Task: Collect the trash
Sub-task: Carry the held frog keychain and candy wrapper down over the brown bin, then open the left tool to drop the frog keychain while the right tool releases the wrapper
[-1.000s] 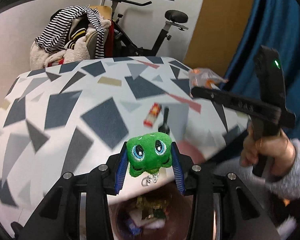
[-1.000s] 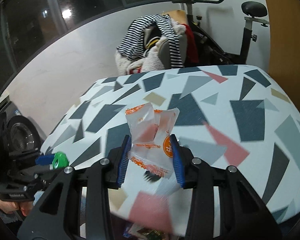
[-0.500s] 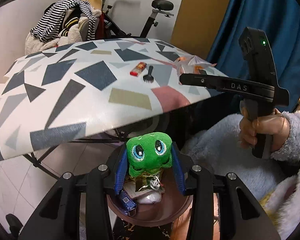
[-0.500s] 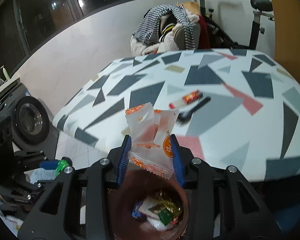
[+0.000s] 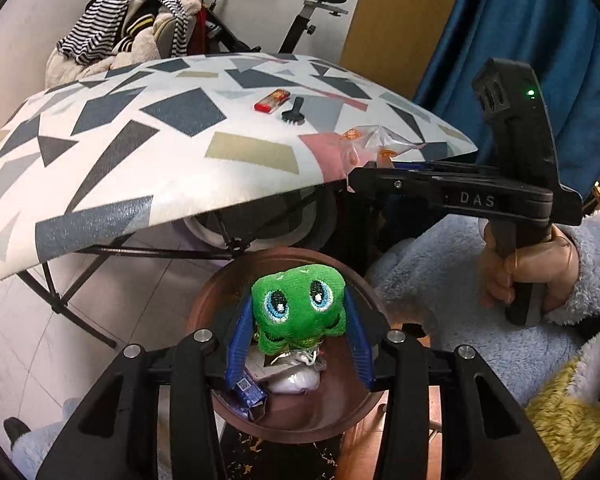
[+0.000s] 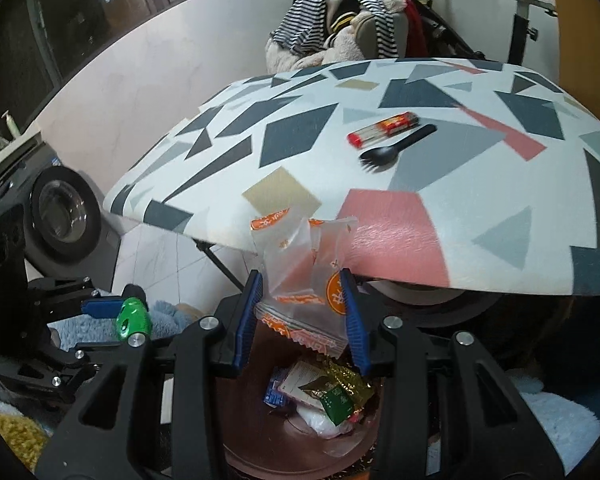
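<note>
Left gripper [image 5: 298, 316] over the brown bin [image 5: 220, 300]: jaws opening, green plush toy [image 5: 298, 308] between the blue pads, the right pad seemingly off it; contact on the left unclear. Bin holds wrappers and paper scraps.

Right gripper [image 6: 302, 312] also above the bin, pads clamped on a clear orange-printed wrapper [image 6: 300, 276].

Farther: patterned table [image 5: 180, 152] with a red packet [image 5: 272, 101] and a black spork [image 5: 293, 114] side by side.

Beyond: exercise bike [image 5: 300, 20], clothes pile [image 5: 128, 40].
</note>
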